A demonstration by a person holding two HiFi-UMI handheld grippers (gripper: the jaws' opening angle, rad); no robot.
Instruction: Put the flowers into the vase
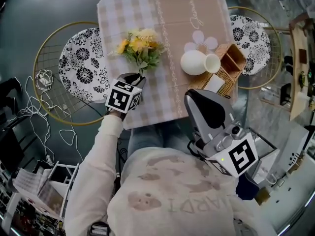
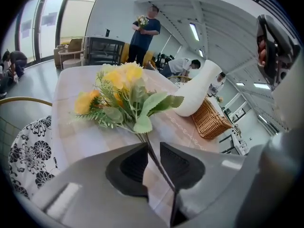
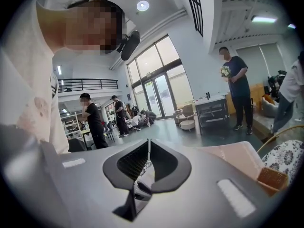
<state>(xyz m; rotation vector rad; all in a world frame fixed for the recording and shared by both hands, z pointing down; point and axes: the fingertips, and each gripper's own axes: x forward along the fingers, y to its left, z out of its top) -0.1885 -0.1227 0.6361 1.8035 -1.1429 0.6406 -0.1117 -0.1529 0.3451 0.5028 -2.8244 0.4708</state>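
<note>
Close against the person's pale sweater, the right gripper hangs near and to the right, off the table's near edge. Its own view shows the jaws pressed together with nothing between them, and it looks away into the hall: glass doors, a balcony rail, several people standing.

Left of it, at the table's near-left edge, the left gripper is clamped on the thin dark stems of the flowers. Its view has the stems running straight through the narrow gap between the pads. Yellow blooms and green leaves fan out over the checked cloth; whether they touch it, I cannot tell.

Further right on the table, the white vase appears to lie on its side, neck toward the wicker basket just beside it, well apart from the bouquet.

Round wire chairs with black-and-white floral cushions flank the table, left and right. Only the head view catches the grey floor and the white cables on it at left.

Only the left gripper view looks past the table: tall windows and a standing person holding a bunch of flowers.
</note>
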